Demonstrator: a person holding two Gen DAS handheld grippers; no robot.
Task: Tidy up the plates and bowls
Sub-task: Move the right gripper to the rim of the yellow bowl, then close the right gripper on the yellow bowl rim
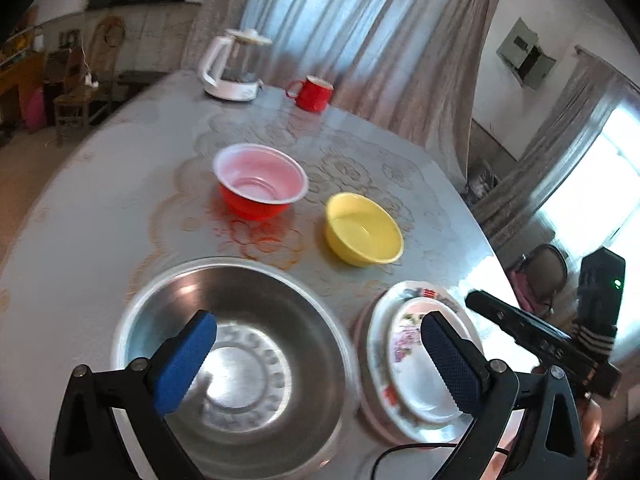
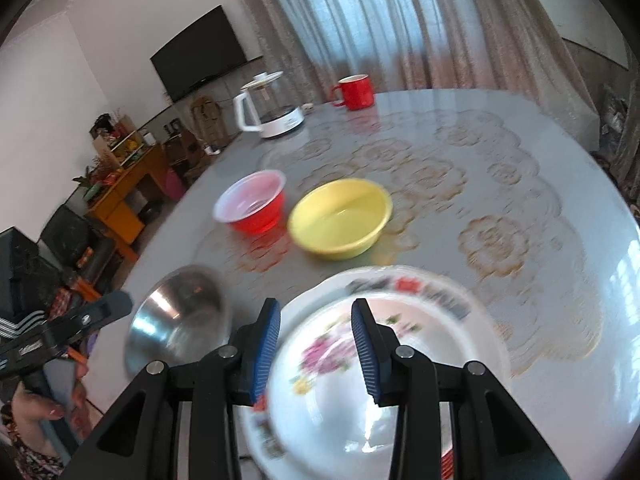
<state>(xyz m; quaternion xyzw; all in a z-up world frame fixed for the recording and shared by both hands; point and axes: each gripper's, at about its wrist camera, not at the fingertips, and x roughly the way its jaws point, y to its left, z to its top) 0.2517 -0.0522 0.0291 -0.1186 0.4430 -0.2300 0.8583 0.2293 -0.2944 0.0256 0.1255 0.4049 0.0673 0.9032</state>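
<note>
Showing floral plates (image 2: pixel 384 360) stacked, prob. 2; steel bowl (image 1: pixel 240 360) beside.

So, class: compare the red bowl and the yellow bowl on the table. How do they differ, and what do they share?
The red bowl is red outside with a white, pinkish inside; the yellow bowl is yellow all over. The red bowl has steeper, taller sides; the yellow bowl is shallower and wider. The red bowl stands nearer the kettle; the yellow bowl stands nearer the plates. Both sit upright and empty on the table.
</note>
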